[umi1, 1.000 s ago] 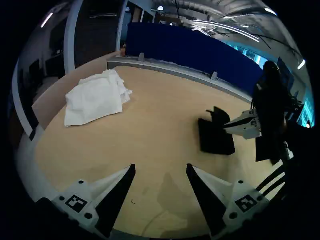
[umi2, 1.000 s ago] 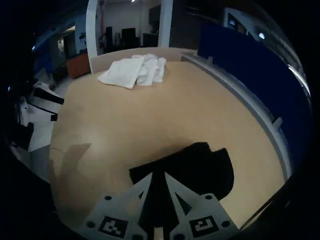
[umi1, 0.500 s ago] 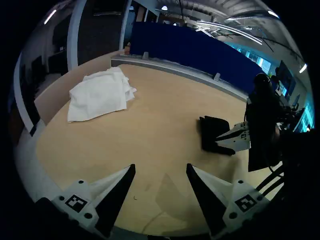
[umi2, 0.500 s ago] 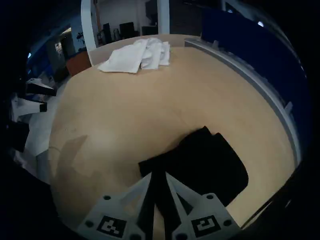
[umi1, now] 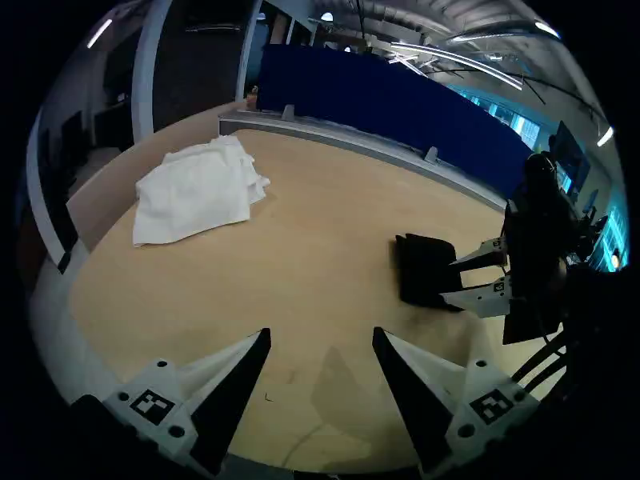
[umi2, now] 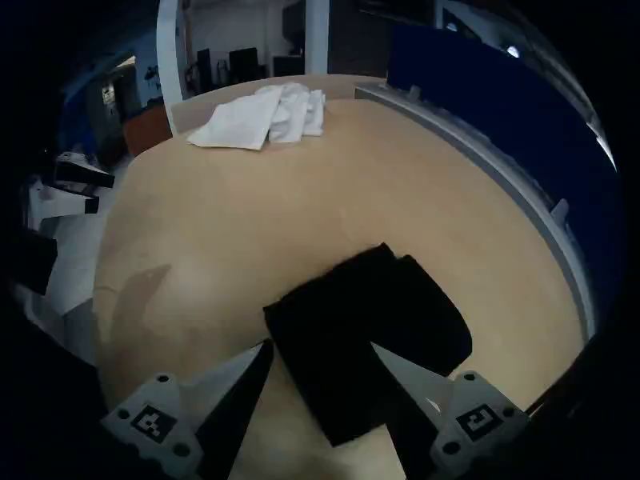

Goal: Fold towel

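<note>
Two grippers, both spread wide w/ nothing held. Left gripper (umi1: 320, 332) hovers over tan table (umi1: 320, 216) near its front edge. Right gripper (umi2: 320, 346) has its fingers either side of the near end of the black towel (umi2: 368, 328), not pinching it; can't tell if tips touch. Towel lies flat & folded on table's right part. White cloth pile (umi1: 196, 188) sits at far left corner, well apart from it.
</note>
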### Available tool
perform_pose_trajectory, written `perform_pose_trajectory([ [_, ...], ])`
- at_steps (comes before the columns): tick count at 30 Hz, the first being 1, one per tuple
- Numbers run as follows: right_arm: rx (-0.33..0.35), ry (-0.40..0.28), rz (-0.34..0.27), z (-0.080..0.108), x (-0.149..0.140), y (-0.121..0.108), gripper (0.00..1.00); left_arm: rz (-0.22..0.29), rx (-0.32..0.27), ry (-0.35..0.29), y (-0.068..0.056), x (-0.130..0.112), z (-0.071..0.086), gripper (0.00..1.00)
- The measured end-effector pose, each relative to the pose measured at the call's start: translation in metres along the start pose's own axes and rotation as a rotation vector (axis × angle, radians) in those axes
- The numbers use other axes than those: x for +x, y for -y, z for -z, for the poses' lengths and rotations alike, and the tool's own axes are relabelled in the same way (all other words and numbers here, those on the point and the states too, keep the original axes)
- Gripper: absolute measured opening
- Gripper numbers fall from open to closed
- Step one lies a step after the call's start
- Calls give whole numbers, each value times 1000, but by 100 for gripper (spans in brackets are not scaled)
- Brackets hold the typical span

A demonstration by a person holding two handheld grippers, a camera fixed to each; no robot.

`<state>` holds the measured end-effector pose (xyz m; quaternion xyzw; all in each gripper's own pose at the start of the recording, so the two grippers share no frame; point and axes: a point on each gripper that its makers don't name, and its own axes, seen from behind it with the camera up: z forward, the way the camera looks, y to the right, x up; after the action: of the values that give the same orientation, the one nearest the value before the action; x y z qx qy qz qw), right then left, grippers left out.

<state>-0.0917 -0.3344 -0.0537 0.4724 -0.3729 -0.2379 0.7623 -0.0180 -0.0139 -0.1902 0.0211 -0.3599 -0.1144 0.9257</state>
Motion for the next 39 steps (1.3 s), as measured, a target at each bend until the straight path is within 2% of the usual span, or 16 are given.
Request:
perform_pose_trajectory([
  [7,-32,-3,-33,14,-15,-9,83,-10,0,1,-1,-1,0,94],
  [17,-88,32,-87,33,-53,-21,84,-15,-5,2,-5,-3,0,94],
  [28,-95,58,-128,32,-76,-17,82,-25,-9,2,-9,-3,-2,94],
  [31,-94,66,-127,30,-81,-14,74,-23,-9,1,-10,-2,-2,94],
  [39,-81,75,-141,25,-89,-9,44,-22,-10,3,-11,-4,-2,94],
])
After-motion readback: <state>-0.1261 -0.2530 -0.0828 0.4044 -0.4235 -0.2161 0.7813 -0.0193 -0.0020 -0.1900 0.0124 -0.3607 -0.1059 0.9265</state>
